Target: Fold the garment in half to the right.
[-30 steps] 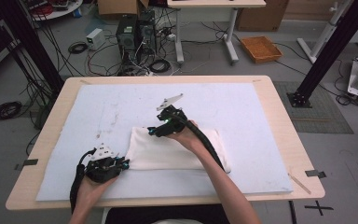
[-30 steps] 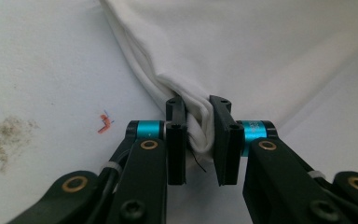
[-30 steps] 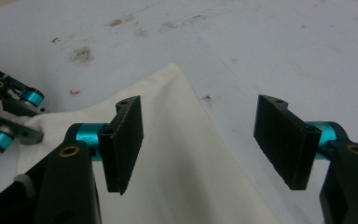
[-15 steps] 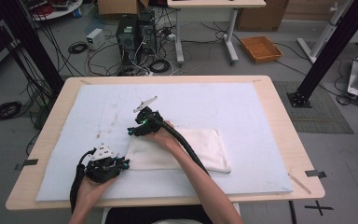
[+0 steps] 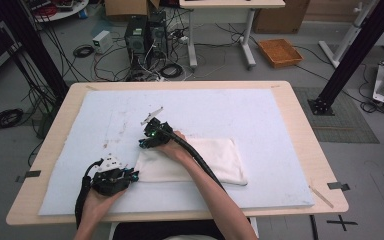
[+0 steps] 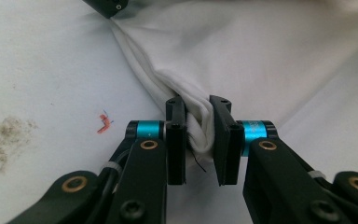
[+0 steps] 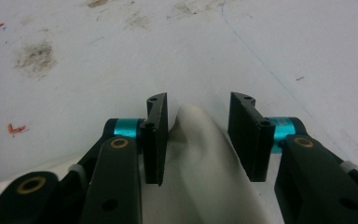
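Observation:
A white cloth point(image 5: 215, 157) lies folded on the pale blue mat point(image 5: 260, 115). My left gripper point(image 5: 130, 176) sits at the cloth's near left corner. In the left gripper view it point(image 6: 196, 103) is shut on a bunched fold of the cloth point(image 6: 242, 51). My right gripper point(image 5: 146, 141) is low over the cloth's far left corner, its arm reaching across the cloth. In the right gripper view its jaws point(image 7: 198, 105) have just been closing around a raised tip of cloth point(image 7: 198, 140). One pad is against the cloth; the other still has a gap.
The mat covers most of the wooden table point(image 5: 300, 120). It carries dark stains point(image 7: 35, 53) and a small red scrap point(image 6: 103, 126) near the grippers. Bare mat lies to the far side and right of the cloth. Computers and cables point(image 5: 145, 35) sit on the floor beyond.
My right gripper has moved left along the cloth's far edge and sunk to its far left corner. The left gripper has stayed put, still gripping the cloth.

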`<state>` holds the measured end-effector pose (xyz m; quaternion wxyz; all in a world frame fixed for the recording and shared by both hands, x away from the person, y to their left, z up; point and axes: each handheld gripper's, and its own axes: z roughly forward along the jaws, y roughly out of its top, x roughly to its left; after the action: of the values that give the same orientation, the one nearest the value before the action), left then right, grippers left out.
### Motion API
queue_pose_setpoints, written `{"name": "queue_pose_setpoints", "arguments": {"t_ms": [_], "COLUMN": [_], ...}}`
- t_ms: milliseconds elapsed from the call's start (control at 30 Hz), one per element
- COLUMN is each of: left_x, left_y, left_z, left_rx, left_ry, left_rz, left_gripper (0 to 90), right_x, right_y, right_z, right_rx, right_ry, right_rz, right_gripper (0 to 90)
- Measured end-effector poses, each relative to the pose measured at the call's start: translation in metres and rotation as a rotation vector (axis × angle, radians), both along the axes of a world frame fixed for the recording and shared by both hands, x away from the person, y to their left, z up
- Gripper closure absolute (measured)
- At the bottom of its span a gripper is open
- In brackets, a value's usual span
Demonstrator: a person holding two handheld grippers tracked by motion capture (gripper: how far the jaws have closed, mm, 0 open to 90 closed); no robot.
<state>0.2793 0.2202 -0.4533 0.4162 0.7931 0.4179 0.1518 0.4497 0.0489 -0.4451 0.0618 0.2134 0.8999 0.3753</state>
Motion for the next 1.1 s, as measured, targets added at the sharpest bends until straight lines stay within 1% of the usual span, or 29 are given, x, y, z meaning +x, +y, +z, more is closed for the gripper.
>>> {"name": "queue_pose_setpoints", "arguments": {"t_ms": [200, 267, 400, 433, 500, 533, 600, 700, 733, 800, 833, 900, 967, 1000, 1033, 1100], "left_x": [0.0, 0.0, 0.0, 0.0, 0.001, 0.001, 0.0, -0.001, -0.002, -0.003, -0.004, -0.006, -0.01, -0.012, -0.014, -0.018], "left_y": [0.0, 0.001, 0.001, 0.001, 0.001, 0.001, 0.001, 0.0, 0.0, 0.003, 0.003, 0.006, 0.009, 0.012, 0.015, 0.021], "left_z": [0.0, 0.0, 0.0, 0.0, 0.0, 0.0, 0.0, 0.001, 0.001, 0.003, 0.004, 0.008, 0.011, 0.012, 0.014, 0.017], "left_rx": [0.001, 0.002, -0.004, -0.005, -0.006, -0.009, -0.004, 0.006, 0.003, -0.035, -0.046, -0.035, -0.034, -0.035, -0.04, -0.048], "left_ry": [0.002, 0.003, 0.005, 0.006, 0.006, 0.007, 0.005, -0.006, -0.016, -0.017, -0.022, -0.033, -0.041, -0.046, -0.046, -0.056], "left_rz": [-0.001, -0.001, 0.002, 0.002, 0.002, 0.001, 0.002, 0.001, -0.002, -0.006, -0.008, -0.012, -0.007, -0.005, -0.003, 0.003], "left_gripper": [77.1, 77.2, 77.2, 77.2, 77.2, 77.2, 77.4, 77.9, 77.9, 78.5, 78.5, 78.6, 78.8, 78.8, 78.9, 78.9], "right_x": [-0.002, -0.002, -0.004, -0.005, -0.006, -0.006, -0.006, -0.006, -0.006, -0.006, -0.006, -0.006, -0.007, -0.009, -0.009, -0.012], "right_y": [0.001, 0.002, 0.004, 0.005, 0.006, 0.006, 0.007, 0.007, 0.007, 0.008, 0.009, 0.012, 0.015, 0.018, 0.02, 0.026], "right_z": [0.001, 0.0, 0.001, 0.002, 0.003, 0.003, 0.003, 0.003, 0.003, 0.005, 0.005, 0.007, 0.011, 0.013, 0.015, 0.019], "right_rx": [-0.009, -0.012, -0.027, -0.038, -0.049, -0.051, -0.059, -0.058, -0.056, -0.058, -0.051, -0.047, -0.033, -0.029, -0.022, -0.016], "right_ry": [-0.004, -0.013, -0.025, -0.028, -0.036, -0.038, -0.038, -0.038, -0.039, -0.04, -0.036, -0.033, -0.033, -0.031, -0.042, -0.048], "right_rz": [0.007, 0.007, 0.005, 0.005, 0.002, 0.01, 0.012, 0.012, 0.014, 0.023, 0.022, 0.032, 0.042, 0.046, 0.061, 0.078], "right_gripper": [71.4, 75.6, 81.9, 83.2, 83.9, 84.3, 84.7, 84.8, 85.0, 85.2, 85.2, 85.2, 85.2, 85.2, 85.1, 85.2]}}
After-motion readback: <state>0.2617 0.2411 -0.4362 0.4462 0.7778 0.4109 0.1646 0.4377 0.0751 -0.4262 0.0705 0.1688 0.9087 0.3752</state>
